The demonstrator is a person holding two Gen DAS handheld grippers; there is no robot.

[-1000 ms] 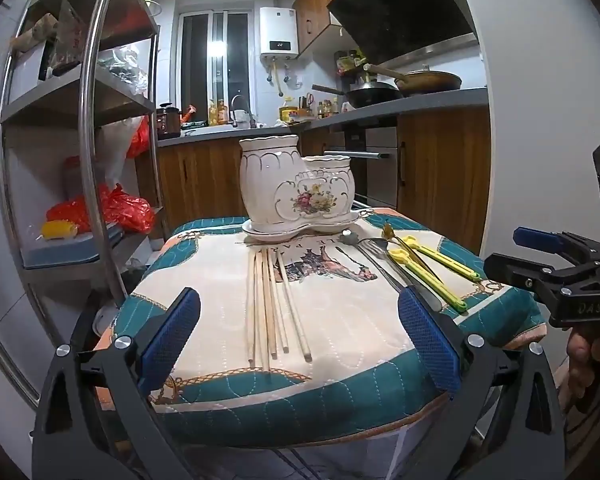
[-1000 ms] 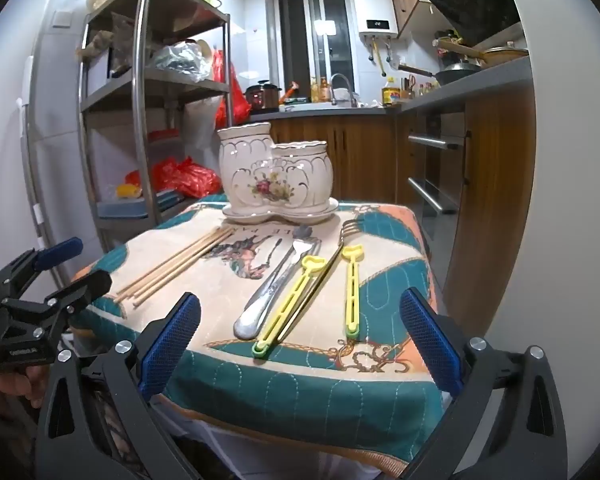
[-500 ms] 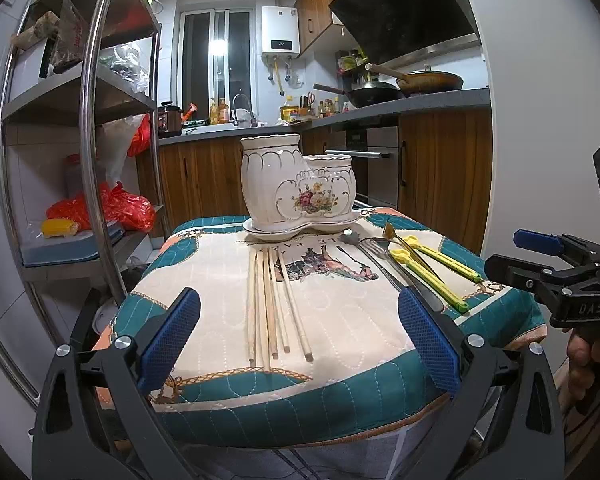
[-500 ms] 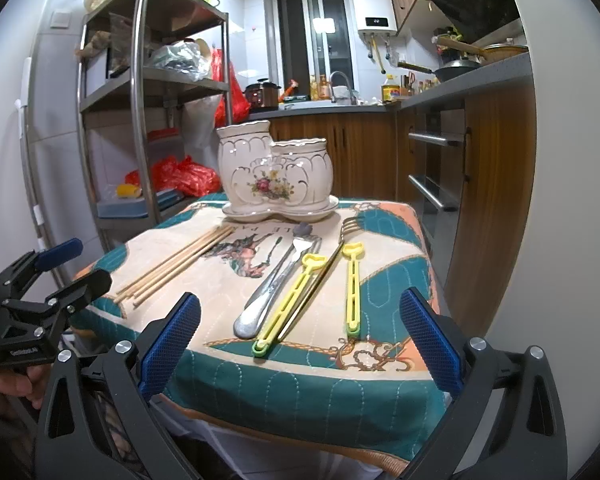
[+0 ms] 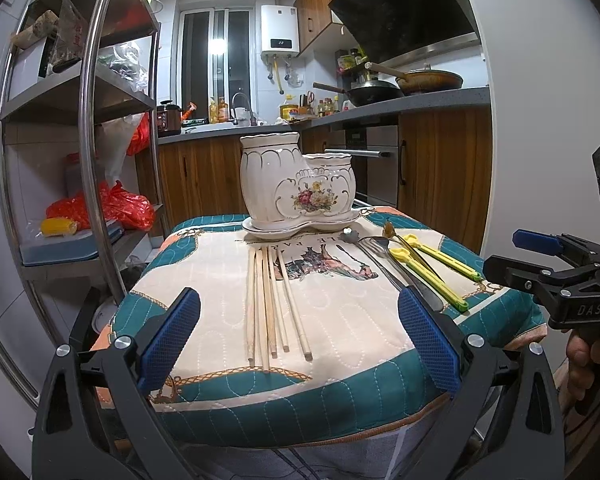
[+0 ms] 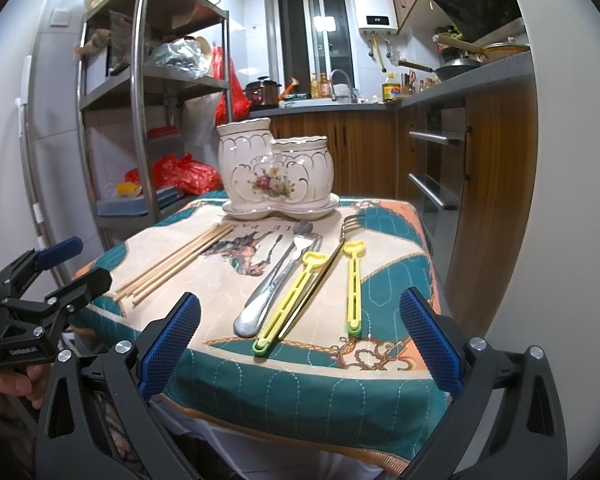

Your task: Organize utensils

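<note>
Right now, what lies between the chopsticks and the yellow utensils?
A steel fork and spoon on the printed cloth, between the chopsticks and yellow utensils; right wrist view.

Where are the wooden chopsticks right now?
The bundle of wooden chopsticks lies flat on the patterned tablecloth, in front of the white ceramic utensil holder and left of the metal and yellow cutlery.

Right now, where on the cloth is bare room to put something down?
One free strip lies between the chopsticks and the metal fork, over the horse print. Another is the near edge of the cloth, before the cutlery ends. It is crowded around the yellow utensils and at the ceramic holder.
</note>
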